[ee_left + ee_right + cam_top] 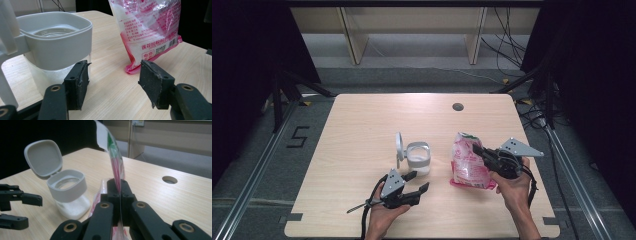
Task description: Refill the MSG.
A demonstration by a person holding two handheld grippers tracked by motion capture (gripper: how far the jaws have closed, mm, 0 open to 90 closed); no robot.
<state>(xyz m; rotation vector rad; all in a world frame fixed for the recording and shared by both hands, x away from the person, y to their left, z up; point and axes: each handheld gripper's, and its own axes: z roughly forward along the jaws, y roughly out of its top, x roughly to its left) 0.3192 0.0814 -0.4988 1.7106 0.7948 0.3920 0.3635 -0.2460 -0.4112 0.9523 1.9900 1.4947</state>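
A clear container [418, 159] with a grey collar holds some white grains; its hinged lid [399, 146] stands open on the left side. To its right stands a pink and white bag [468, 166]. My right gripper [478, 150] is shut on the bag's upper edge, and the thin film [113, 157] rises from between its jaws [117, 183]. My left gripper [418, 181] hovers just in front of the container, open with nothing between its pads [78, 83]. From the left gripper view the container [53, 41] is close on the left and the bag [147, 30] farther right.
The wooden table [362, 120] has a round cable hole [457, 106] near its far edge. Dark stands and cables lie on the floor at both sides. My left gripper [17, 208] shows at the left edge of the right gripper view, beside the container [68, 192].
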